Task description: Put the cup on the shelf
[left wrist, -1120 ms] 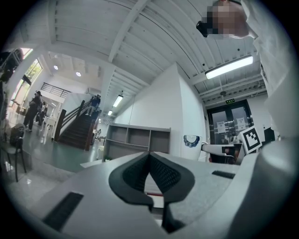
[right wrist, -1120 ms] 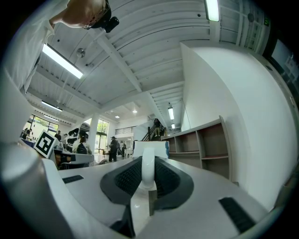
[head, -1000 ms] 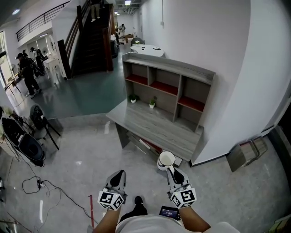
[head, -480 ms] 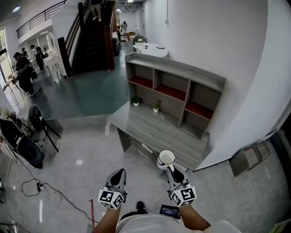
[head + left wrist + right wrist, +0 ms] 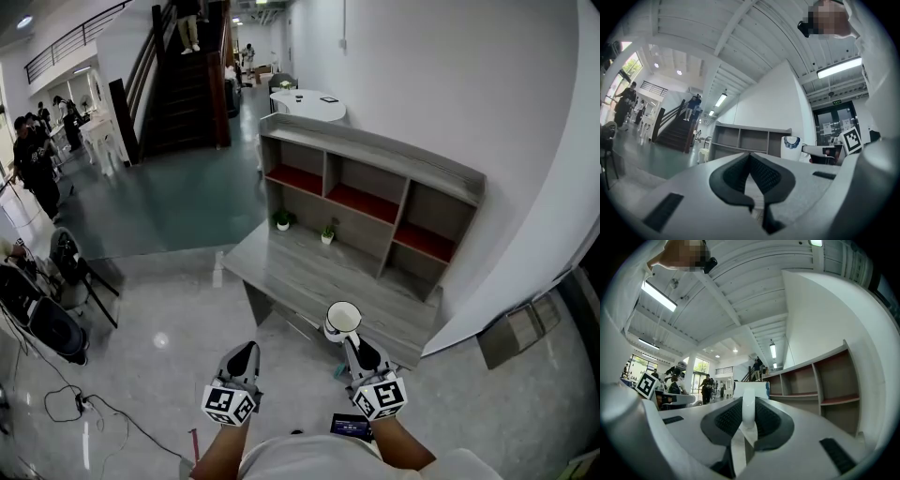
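1. The right tongs [image 5: 357, 349] were clamped on the thin white handle of the cup [image 5: 343, 320]. The right gripper view showed the handle loop pinched between the dark pads.
2. The left tongs [image 5: 243, 357] were pressed together with nothing between them, and hung level with the right ones, well apart from the cup.
3. The cup was in the air at the front edge of the desk [image 5: 300, 267]. It was not yet over the shelf [image 5: 375, 173], whose open compartments stood at the far side of the desk.
4. The cup stood roughly upright, so its long axis ran near vertical. Its mouth faced up toward the head camera, and its handle pointed back at the person, in line with the right tongs.
5. It looked like a glazed white mug with a blue band near the rim. I judged it stiff, breakable and rather slick.
6. The whole body hung beyond the pads on a narrow loop, so its weight probably tried to tip it forward or twist it in the grip.
7. The handle was the natural hold and kept the base free for setting down. A firm squeeze and slow, level travel seemed wise, as a knock against a shelf divider could chip it.
8. Two small plants [image 5: 282, 221] stood on the desk under the left compartments, so the right-hand bays seemed the clearer targets.
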Demonstrator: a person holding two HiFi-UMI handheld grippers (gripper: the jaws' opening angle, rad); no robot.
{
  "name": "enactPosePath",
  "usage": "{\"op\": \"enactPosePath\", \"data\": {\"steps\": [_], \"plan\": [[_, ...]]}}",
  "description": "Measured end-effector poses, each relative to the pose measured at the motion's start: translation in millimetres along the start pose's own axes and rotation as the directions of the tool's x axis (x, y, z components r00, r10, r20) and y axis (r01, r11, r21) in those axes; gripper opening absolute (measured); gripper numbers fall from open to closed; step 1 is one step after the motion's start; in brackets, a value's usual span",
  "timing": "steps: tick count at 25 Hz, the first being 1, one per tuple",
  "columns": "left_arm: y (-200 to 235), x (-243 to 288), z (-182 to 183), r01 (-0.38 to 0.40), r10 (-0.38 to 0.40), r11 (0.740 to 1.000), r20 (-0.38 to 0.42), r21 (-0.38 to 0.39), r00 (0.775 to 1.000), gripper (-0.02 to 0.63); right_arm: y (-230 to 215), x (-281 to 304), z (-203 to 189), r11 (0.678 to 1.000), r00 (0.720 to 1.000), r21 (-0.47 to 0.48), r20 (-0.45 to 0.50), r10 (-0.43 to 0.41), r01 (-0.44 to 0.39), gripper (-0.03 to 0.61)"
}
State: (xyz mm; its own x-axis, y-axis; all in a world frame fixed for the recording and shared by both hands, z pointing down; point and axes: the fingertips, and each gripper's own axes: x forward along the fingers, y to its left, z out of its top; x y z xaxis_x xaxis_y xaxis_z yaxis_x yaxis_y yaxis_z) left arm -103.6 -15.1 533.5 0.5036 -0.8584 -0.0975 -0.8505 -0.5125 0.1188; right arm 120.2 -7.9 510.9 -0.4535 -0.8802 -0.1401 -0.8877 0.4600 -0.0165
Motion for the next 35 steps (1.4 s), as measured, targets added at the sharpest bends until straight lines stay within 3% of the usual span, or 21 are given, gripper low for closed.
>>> {"op": "enactPosePath", "data": {"steps": [15, 35], "plan": [[70, 70, 6, 0.007, -0.007, 1.0, 0.012, -0.001, 1.0, 0.008, -16, 93, -14, 1.0, 1.0, -0.002, 0.012, 0.005, -0.005, 0.077], [141, 237, 9, -0.025, 0.025, 1.0, -0.001, 0.012, 1.0, 0.008, -117, 252, -21, 0.999, 0.998, 0.006, 0.03, 0.05, -0.05, 0.077]]}}
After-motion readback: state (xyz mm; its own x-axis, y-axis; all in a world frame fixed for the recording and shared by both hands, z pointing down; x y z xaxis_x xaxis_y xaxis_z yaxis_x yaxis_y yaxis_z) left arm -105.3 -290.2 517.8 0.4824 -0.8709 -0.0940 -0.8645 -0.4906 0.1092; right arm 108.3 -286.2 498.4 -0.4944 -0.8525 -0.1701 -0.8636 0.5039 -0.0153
